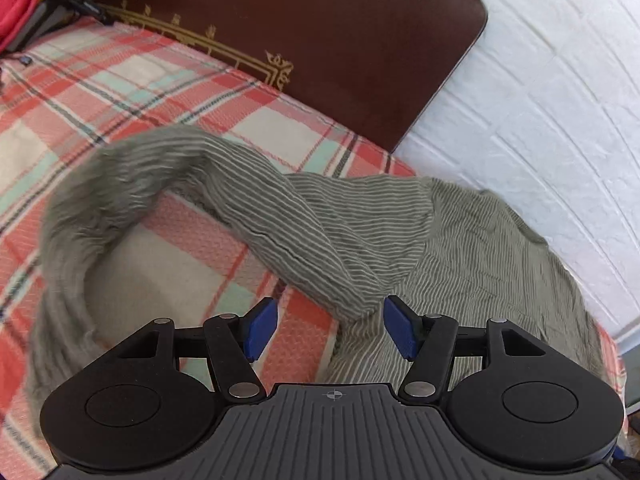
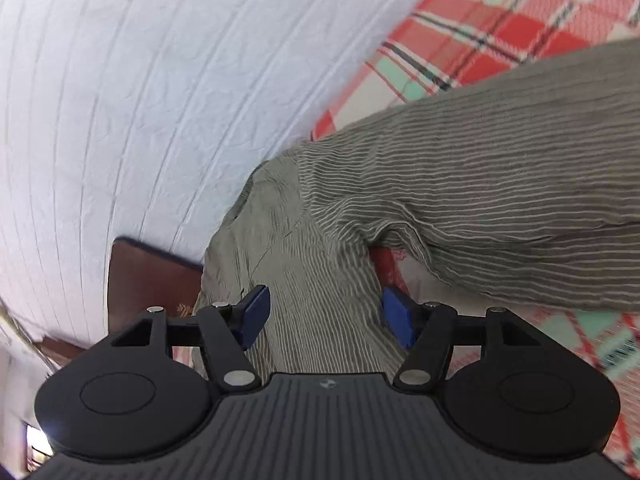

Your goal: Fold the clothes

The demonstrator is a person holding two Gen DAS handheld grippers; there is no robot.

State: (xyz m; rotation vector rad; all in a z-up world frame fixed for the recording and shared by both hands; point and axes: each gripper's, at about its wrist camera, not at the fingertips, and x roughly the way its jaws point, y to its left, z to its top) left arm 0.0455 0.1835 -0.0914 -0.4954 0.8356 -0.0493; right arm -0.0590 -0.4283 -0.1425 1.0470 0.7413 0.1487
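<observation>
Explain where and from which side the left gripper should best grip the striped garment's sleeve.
Probably the sleeve end nearest the open left gripper, approached straight ahead: there the cloth narrows into a raised ridge between the pads, standing off the bedspread.

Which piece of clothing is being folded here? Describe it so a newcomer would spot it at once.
Find the bed with the red, white and mint plaid blanket against the dark wooden headboard. On the blanket by the white wall lies a crumpled shirt, the only item in grey-green with thin pale stripes.

Crinkled striped cloth garment (image 1: 304,232), woven plaid bedspread (image 1: 132,92), glossy wooden headboard (image 1: 320,28)
</observation>
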